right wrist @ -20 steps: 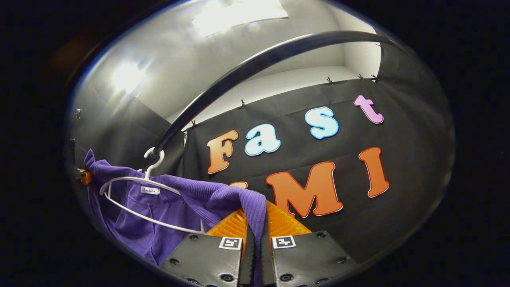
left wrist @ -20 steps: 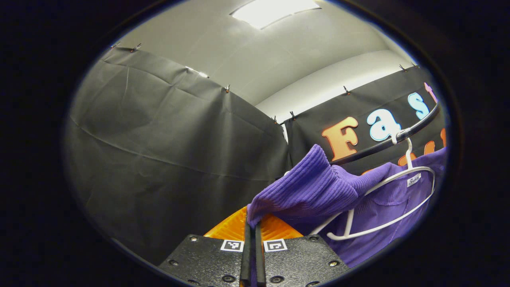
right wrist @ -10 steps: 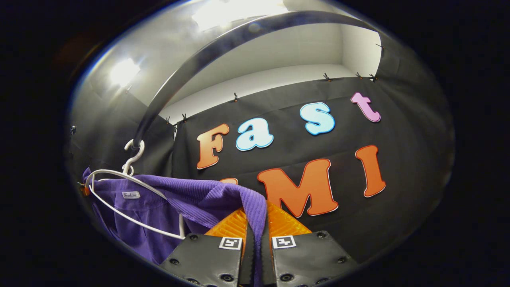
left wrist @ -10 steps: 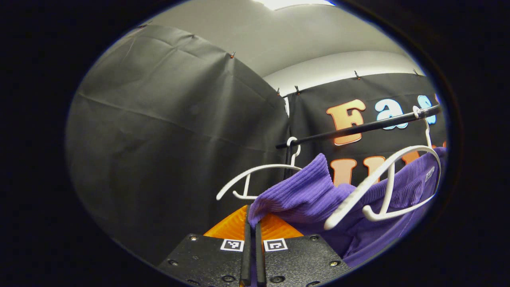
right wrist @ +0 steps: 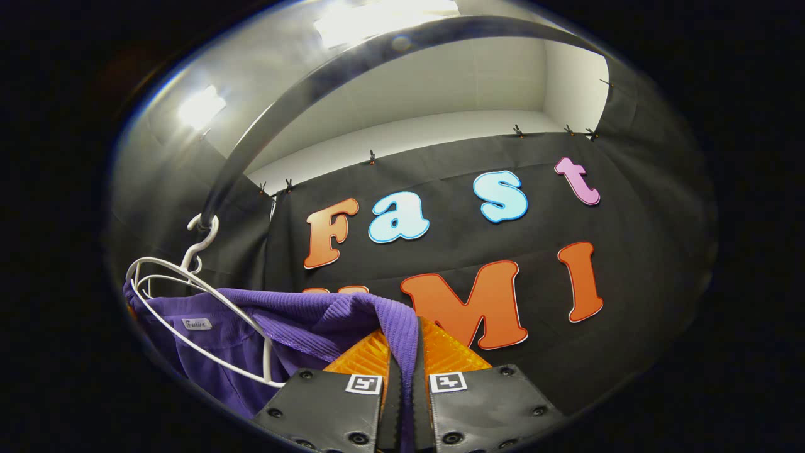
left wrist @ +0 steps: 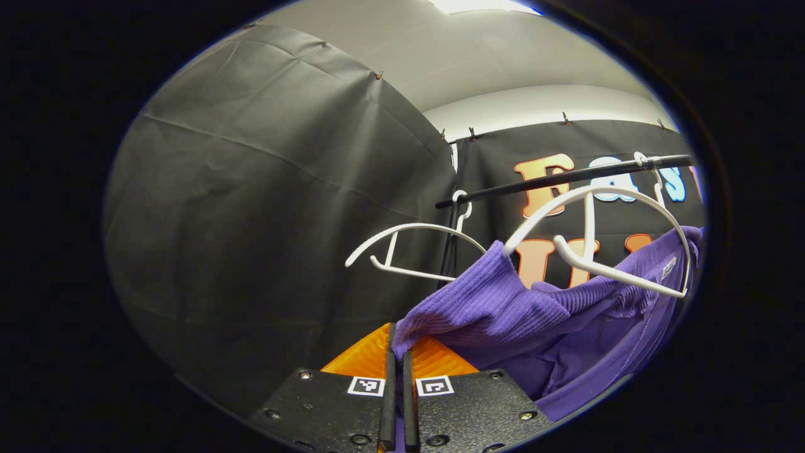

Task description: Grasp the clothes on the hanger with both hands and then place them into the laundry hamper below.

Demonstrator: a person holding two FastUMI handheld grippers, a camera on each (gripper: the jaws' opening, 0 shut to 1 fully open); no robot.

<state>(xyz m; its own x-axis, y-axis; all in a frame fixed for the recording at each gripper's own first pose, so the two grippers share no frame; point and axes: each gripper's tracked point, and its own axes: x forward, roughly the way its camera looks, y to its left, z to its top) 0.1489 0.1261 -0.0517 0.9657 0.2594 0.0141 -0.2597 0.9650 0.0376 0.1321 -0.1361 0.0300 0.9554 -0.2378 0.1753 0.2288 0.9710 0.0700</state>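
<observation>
A purple ribbed knit garment (left wrist: 534,314) stretches between my two grippers. My left gripper (left wrist: 396,343) is shut on one shoulder edge of the purple garment, at the bottom of the left gripper view. My right gripper (right wrist: 405,340) is shut on the other shoulder edge of the garment (right wrist: 302,321), at the bottom of the right gripper view. A white hanger (left wrist: 597,207) hooked on the black rail (left wrist: 566,179) stands above the garment, its near arm bare. In the right gripper view the same hanger (right wrist: 188,283) still sits in the neckline by the label. The hamper is out of sight.
A second, bare white hanger (left wrist: 409,245) hangs at the rail's left end beside a black upright post (left wrist: 448,245). The black rail (right wrist: 352,69) arches overhead in the right gripper view. Black cloth walls stand behind and to the left.
The garment has come down relative to the hanger, whose near arm now stands bare above the cloth. The left gripper view has swung so the rail and second hanger came into sight. Both grippers stayed shut.
</observation>
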